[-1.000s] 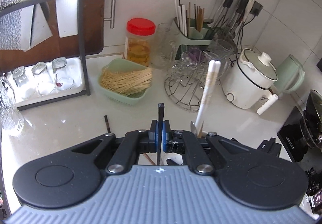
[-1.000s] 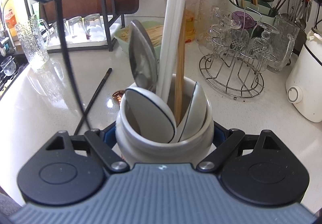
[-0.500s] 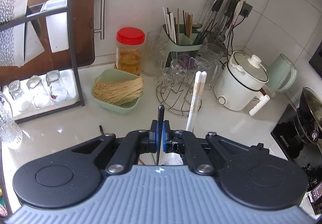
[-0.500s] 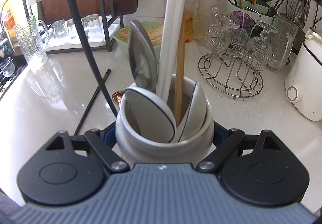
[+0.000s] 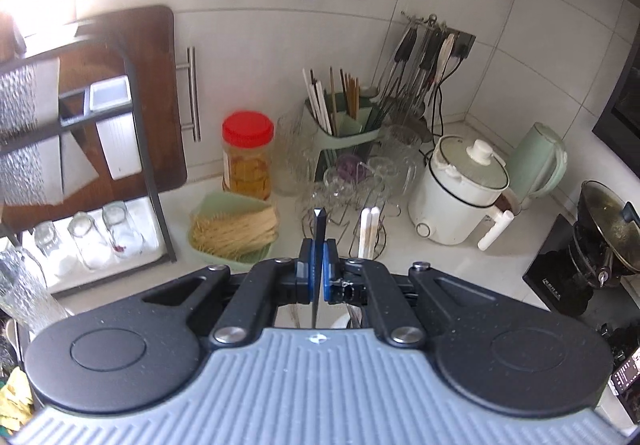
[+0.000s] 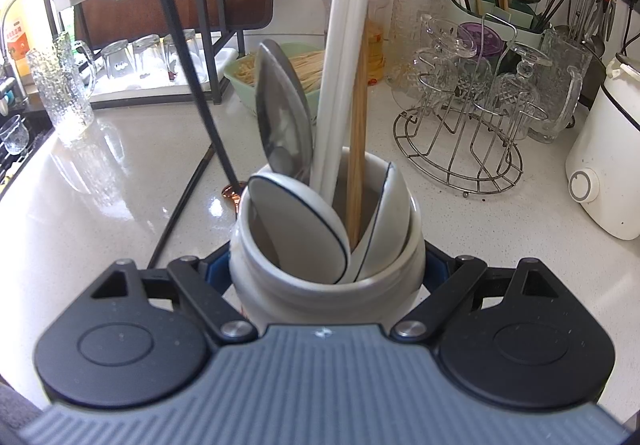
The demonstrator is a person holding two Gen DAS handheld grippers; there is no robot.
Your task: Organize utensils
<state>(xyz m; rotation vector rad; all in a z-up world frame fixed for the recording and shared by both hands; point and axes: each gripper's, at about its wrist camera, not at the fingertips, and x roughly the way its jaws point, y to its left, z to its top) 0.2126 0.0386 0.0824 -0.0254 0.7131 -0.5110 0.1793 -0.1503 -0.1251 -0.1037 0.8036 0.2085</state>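
The white jar point(image 6: 324, 273) held two white spoons point(image 6: 296, 229), one metal spoon point(image 6: 282, 113), two white chopsticks point(image 6: 340, 85) and one wooden chopstick point(image 6: 357, 149).

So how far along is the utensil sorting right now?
Done: ceramic spoons, a metal spoon and chopsticks already stand in the white holder, gripped by the right gripper. In hand: the left gripper pinches a black chopstick. Left: another black chopstick and a copper spoon on the counter.
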